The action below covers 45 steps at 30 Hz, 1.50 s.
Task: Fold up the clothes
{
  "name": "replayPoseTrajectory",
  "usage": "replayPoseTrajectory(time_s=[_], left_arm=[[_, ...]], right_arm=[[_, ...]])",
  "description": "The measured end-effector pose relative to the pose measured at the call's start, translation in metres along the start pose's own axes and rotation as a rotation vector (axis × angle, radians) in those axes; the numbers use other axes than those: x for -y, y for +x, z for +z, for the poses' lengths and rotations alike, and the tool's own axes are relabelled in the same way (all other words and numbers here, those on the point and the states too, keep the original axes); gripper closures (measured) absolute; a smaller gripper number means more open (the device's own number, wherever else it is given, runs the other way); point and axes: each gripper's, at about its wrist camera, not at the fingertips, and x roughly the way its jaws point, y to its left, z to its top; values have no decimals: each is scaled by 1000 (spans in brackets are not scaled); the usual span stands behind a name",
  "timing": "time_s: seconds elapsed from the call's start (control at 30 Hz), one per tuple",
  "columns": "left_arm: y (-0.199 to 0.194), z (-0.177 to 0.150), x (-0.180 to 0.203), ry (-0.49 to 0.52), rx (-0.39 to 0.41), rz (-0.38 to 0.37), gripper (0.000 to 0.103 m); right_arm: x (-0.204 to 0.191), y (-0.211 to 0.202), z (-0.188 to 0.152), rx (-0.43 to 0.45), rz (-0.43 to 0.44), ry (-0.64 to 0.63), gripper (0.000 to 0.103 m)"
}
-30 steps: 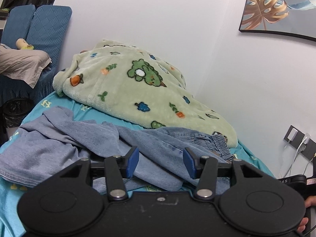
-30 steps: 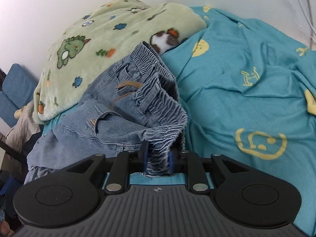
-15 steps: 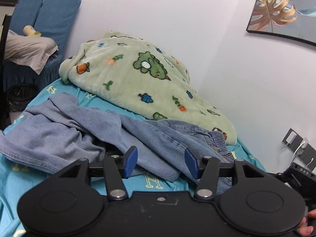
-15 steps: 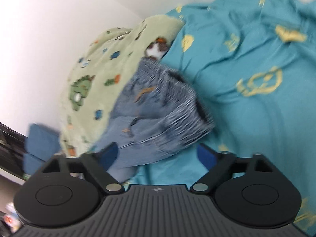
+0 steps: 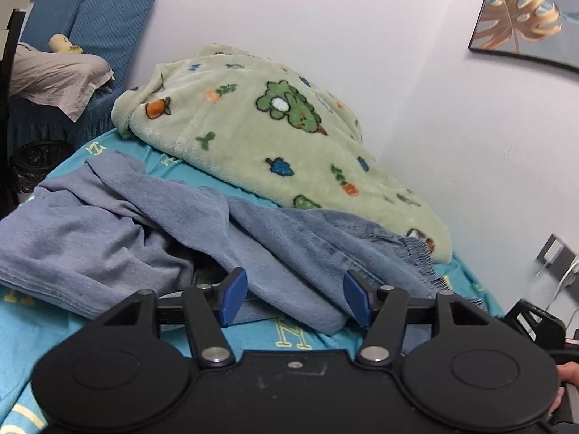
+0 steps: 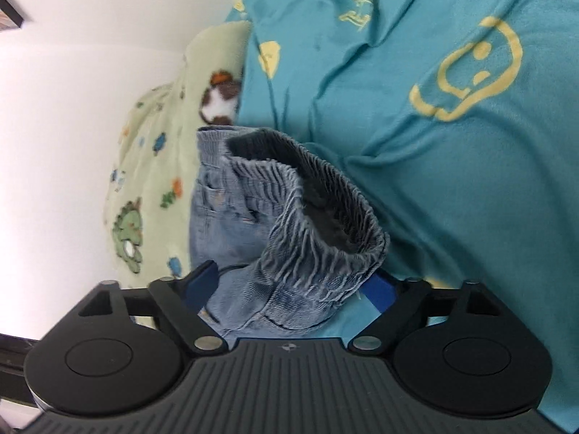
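Risk of bunched waistband: right tool (image 6: 293,289) closing around jeans (image 6: 289,224) at six o'clock on bed (image 6: 452,188), not yet clamped; left tool (image 5: 295,294) opening over trouser leg.

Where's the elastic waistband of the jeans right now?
In the right wrist view, the waistband bunches on the teal sheet, just ahead of the closing right claw and between its pads, with the green blanket to its left.

Denim jeans (image 5: 275,238): light blue, elasticated gathered waistband (image 6: 318,217). State: unfolded, crumpled. Position: lying across the teal bedsheet (image 6: 452,166), legs bunched in overlapping folds, waistband standing open.
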Motion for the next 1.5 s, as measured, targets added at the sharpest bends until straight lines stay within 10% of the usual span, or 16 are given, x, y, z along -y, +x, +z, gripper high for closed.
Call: replayPoseTrajectory(time_s=[0.1, 0.2, 0.5, 0.77, 1.1, 1.5], left_arm=[[6, -3, -1, 9, -15, 18, 47], [1, -3, -1, 8, -4, 29, 47], [-15, 5, -1, -17, 32, 31, 47], [-12, 8, 1, -11, 11, 28, 47], [-21, 11, 4, -3, 18, 17, 47], [-28, 17, -3, -47, 32, 46, 47]], right_arm=[[-1, 0, 4, -2, -64, -68, 64], [-14, -11, 4, 3, -74, -168, 80], [-43, -58, 31, 154, -92, -358, 85], [15, -34, 70, 90, -239, -150, 82], [-13, -78, 32, 178, -235, -268, 37], [-30, 18, -65, -252, 19, -333, 36]])
